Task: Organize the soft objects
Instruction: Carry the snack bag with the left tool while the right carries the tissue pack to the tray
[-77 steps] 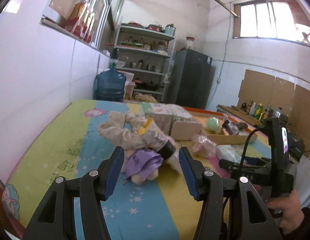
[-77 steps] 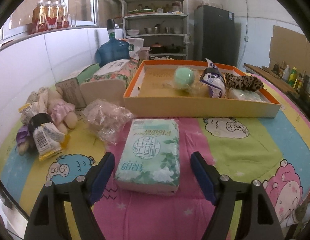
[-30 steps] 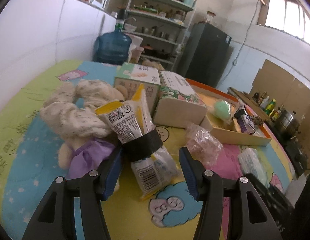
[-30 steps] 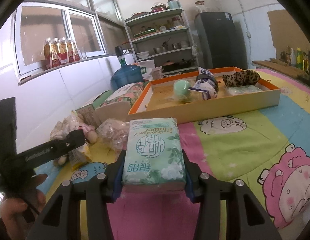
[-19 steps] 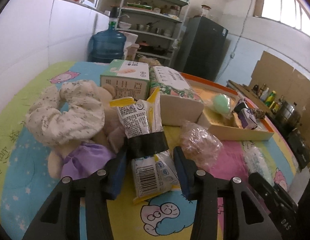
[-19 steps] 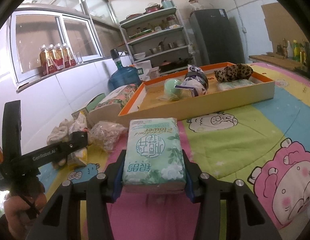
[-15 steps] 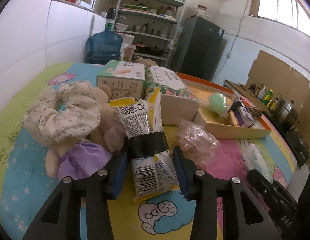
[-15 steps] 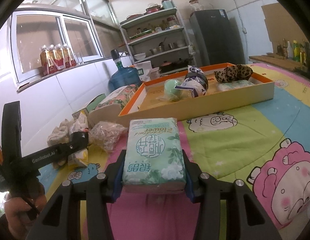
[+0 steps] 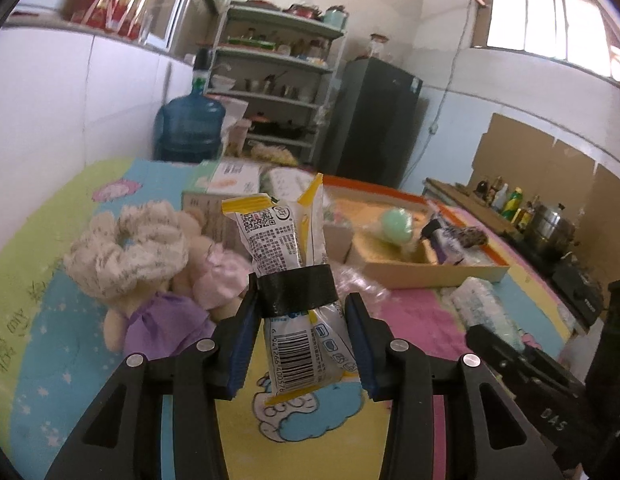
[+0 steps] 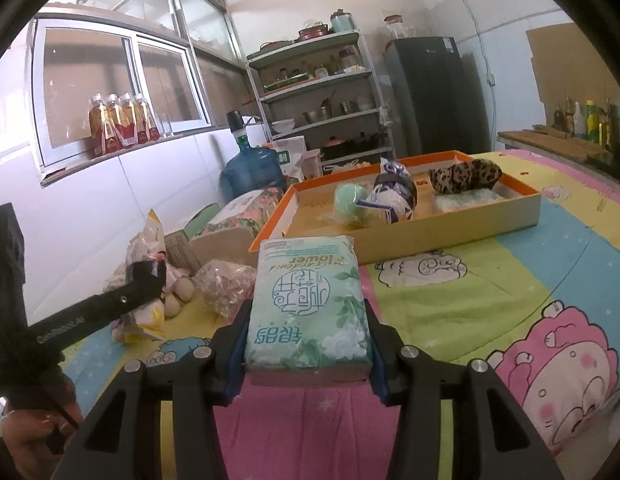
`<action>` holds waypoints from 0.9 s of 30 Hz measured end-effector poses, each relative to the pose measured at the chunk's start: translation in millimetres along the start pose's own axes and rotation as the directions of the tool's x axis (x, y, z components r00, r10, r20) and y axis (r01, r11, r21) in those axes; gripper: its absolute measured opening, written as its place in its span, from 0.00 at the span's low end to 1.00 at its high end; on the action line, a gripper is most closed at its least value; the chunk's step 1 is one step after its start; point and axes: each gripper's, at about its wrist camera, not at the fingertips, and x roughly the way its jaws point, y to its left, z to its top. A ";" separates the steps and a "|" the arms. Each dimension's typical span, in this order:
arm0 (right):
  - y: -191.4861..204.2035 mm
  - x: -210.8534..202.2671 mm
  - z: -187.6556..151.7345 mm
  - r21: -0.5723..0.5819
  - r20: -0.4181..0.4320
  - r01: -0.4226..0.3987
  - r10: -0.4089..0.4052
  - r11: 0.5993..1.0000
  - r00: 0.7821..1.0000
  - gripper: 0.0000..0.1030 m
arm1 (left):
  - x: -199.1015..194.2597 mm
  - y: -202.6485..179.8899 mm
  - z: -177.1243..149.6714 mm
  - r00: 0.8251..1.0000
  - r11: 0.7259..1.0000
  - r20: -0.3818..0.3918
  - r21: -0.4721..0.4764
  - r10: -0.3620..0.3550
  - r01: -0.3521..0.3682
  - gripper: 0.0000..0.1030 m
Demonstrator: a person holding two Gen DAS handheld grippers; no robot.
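Two grippers: each clamped on a soft packet above a cartoon-print cloth (image 10: 489, 292).
Left gripper (image 9: 302, 312): jaws just closed, blue pads pressing the black-taped middle of a yellow-edged snack packet (image 9: 294, 280), held upright and tilted slightly.
Right gripper (image 10: 306, 332): jaws part-way closed, pads gripping both long sides of a green tissue pack (image 10: 308, 304).
Tissue pack: raised over the cloth's near edge, in front of the tray.
Orange-rimmed tray (image 10: 449, 228): toward the far edge; holds a green ball (image 10: 349, 200), a blue-white bag (image 10: 391, 194) and a leopard-print item (image 10: 465, 176).
Plush toys (image 9: 150, 264): heaped by the left edge, just beside the snack packet.
Crinkled clear bag (image 10: 226, 284): between toys and tissue pack.
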 end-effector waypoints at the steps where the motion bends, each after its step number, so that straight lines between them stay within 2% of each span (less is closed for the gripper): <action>1: 0.2 -2.0 1.0 -0.003 0.005 0.004 -0.004 1.000 1.000 0.48 | -4.0 -2.6 2.4 1.000 1.000 0.009 0.008 -0.009 0.009 0.43; 9: -4.6 -15.0 10.3 -0.012 0.034 0.032 -0.032 0.999 0.999 0.48 | -17.7 -28.6 14.8 0.997 0.995 0.037 0.068 -0.072 0.069 0.43; 20: -27.1 -28.7 30.2 -0.019 0.074 0.105 -0.103 0.994 0.992 0.48 | -6.8 -69.6 34.0 0.991 0.980 0.029 0.153 -0.134 0.128 0.42; 24: -34.3 -34.8 37.4 -0.023 0.092 0.128 -0.126 0.991 0.988 0.48 | 6.5 -80.6 41.2 0.989 0.977 0.006 0.151 -0.150 0.147 0.37; 26: -38.8 -37.1 42.3 -0.024 0.103 0.140 -0.137 0.990 0.985 0.48 | 11.4 -83.6 46.0 0.988 0.976 0.009 0.155 -0.153 0.150 0.25; 27: -40.7 -38.2 44.3 -0.025 0.107 0.146 -0.142 0.989 0.984 0.48 | 13.1 -86.0 48.5 0.988 0.976 0.009 0.159 -0.154 0.150 0.23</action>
